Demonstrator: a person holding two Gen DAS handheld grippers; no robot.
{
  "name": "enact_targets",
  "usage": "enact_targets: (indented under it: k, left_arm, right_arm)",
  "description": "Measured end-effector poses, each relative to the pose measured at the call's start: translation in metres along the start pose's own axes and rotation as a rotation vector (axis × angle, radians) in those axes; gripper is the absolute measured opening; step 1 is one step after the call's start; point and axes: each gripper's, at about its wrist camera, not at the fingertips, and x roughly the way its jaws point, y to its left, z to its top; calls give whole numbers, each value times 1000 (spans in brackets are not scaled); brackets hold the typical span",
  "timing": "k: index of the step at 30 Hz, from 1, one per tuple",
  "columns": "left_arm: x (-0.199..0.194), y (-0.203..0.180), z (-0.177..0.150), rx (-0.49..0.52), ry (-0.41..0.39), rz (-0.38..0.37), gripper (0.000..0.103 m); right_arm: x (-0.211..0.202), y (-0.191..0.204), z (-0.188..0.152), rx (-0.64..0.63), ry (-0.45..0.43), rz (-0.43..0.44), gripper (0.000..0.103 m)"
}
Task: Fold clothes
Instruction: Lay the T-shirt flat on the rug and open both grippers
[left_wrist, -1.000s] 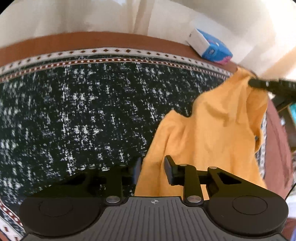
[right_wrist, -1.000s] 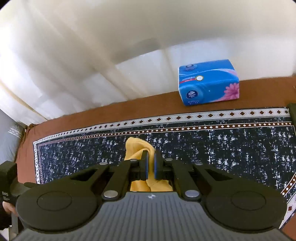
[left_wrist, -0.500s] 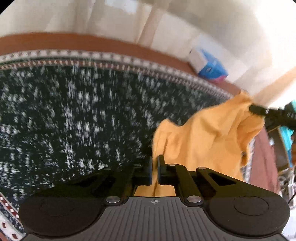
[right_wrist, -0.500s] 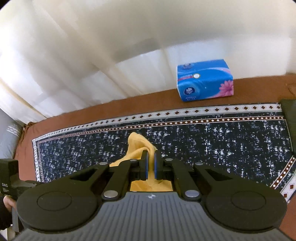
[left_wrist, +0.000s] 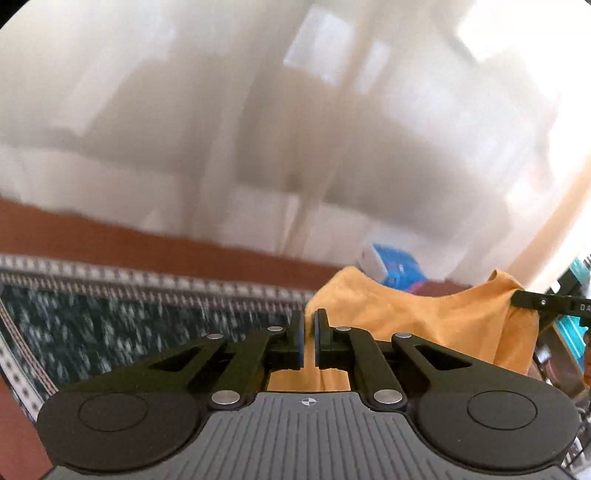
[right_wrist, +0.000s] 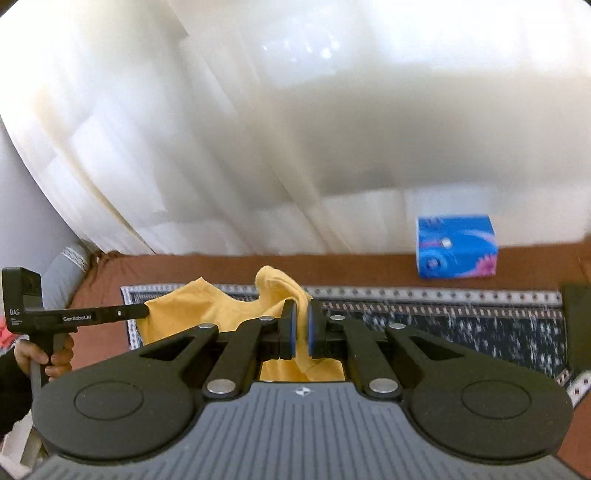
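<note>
Left gripper (left_wrist: 308, 341) pinches orange garment (left_wrist: 436, 325); right gripper (left_wrist: 517, 298) grips its far corner

Motion blur is smearing the patterned cloth (left_wrist: 110, 332) and the tissue box (left_wrist: 395, 264) in the left wrist view. The yellow garment (right_wrist: 229, 314) is hiding its near part behind the right gripper (right_wrist: 300, 328), whose body is blocking it.

Big white curtains (right_wrist: 258, 129) glow with daylight. A brown bed (right_wrist: 351, 264) has a dark speckled cloth (right_wrist: 461, 325) on it. A blue tissue box (right_wrist: 456, 246) sits by the curtains.
</note>
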Motion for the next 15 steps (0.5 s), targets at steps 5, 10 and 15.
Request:
enact_targets:
  k: [5, 10, 15]
  left_arm:
    - [4, 3, 35, 3, -75, 62, 0]
    - [62, 23, 64, -42, -87, 194, 0]
    - [154, 37, 51, -23, 47, 317, 1]
  right_arm:
    - [18, 6, 35, -31, -64, 16, 7]
    - [75, -17, 59, -16, -63, -36, 7]
    - [159, -59, 45, 20, 37, -131, 8]
